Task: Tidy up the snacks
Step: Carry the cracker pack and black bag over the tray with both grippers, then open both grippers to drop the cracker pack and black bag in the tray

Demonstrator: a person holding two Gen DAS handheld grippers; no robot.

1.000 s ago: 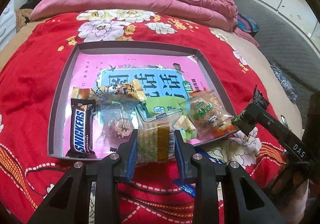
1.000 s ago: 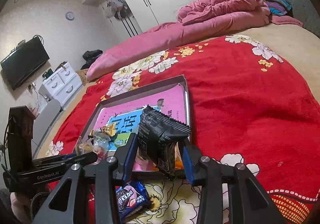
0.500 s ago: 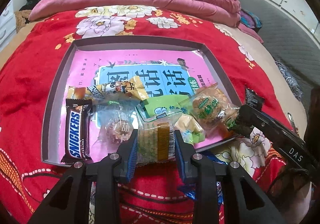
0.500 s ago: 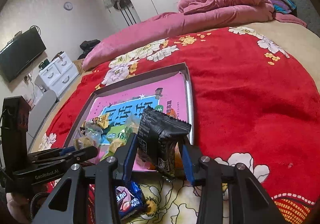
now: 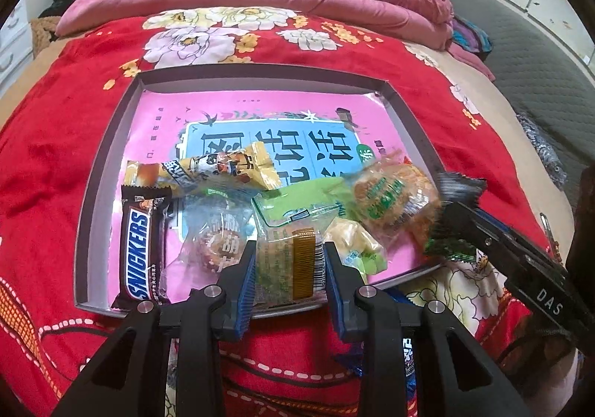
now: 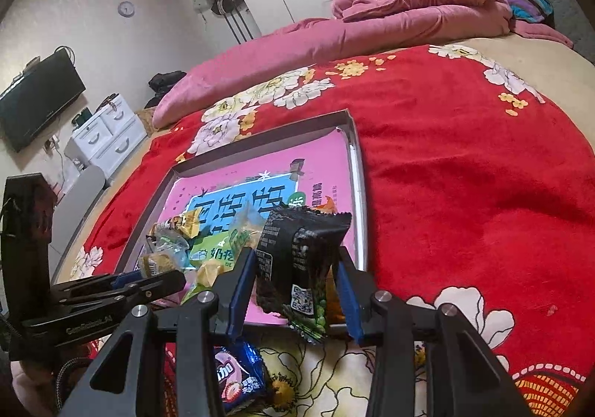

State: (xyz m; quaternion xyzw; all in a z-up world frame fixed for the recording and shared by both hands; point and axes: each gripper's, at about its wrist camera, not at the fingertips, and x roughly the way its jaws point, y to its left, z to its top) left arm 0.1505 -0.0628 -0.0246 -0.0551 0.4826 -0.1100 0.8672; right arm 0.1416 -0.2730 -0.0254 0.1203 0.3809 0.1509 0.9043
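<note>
Blue snack packet (image 5: 403, 350) lower centre of left view mostly hidden behind left gripper. Black packet (image 5: 459, 190) at right blurred. Blue wrapper (image 6: 238, 378) bottom of right view partly hidden, print unreadable.

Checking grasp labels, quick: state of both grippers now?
Left gripper: shut on clear green snack packet.
Right gripper: shut on black snack packet.

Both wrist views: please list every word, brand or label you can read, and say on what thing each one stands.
"SNICKERS": on the brown chocolate bar in the tray.
"DAS": on the side of the right gripper, seen in the left wrist view.
Large Chinese characters on the tray's pink sheet: visible, but I cannot read them with certainty.
Print on the black packet, the blue packet and the left gripper's body: too blurred.
</note>
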